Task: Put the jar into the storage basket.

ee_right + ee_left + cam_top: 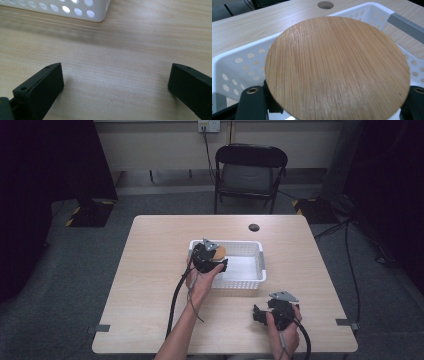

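Bamboo disc (218, 252) carried by the left gripper (209, 257) over the near-left corner of the white basket (252, 245), poised for release inside; the right gripper (272, 312) rests apart on the table (150, 270), keeping clear. Left gripper view: the disc (337, 67) spans the gap, clamped edge to edge between both jaws, basket wall (234, 65) beyond. Right gripper view: jaws spread wide, bare table (120, 65) between, basket corner (82, 11) ahead.

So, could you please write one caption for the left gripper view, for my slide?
Left tool holding a round wooden disc over the white perforated basket on the table.
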Demonstrator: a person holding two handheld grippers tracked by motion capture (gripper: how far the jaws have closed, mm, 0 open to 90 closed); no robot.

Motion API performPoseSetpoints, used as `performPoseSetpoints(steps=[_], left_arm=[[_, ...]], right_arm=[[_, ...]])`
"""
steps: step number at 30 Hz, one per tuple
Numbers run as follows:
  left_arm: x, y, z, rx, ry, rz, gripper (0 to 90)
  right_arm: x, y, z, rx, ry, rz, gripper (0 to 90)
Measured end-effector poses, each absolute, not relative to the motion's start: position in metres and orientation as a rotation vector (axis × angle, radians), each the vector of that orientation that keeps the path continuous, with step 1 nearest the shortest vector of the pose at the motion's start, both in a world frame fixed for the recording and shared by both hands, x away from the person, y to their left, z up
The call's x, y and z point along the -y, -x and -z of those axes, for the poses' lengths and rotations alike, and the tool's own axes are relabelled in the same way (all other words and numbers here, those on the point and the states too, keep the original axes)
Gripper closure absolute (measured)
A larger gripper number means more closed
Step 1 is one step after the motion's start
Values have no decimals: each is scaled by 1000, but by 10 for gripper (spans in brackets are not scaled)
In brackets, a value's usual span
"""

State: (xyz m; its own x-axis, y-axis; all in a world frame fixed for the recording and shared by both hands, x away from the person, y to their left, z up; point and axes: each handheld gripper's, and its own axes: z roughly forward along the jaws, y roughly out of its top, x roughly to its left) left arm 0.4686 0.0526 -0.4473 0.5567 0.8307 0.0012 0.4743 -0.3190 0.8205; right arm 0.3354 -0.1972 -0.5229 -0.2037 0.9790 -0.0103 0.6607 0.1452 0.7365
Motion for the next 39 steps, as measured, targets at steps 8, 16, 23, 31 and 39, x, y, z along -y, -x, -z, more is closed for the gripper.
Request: performPoseSetpoints(steps=[8, 16, 23, 31, 39], left_arm=[[-54, -465, 449, -1037, -1982, -553, 266], [-54, -465, 448, -1034, -1990, -548, 266], [-54, -466, 447, -1037, -2006, -540, 266], [-57, -471, 448, -1050, -1988, -481, 225], [-56, -474, 449, -1049, -1963, -449, 84]], right_arm=[[197, -335, 523, -1930, -1562, -838, 0], [197, -335, 523, -1931, -1562, -838, 0], [197, -335, 523, -1930, -1562, -838, 0], [197, -335, 523, -1930, -1563, -838, 0], [197, -335, 523, -1930, -1562, -838, 0]])
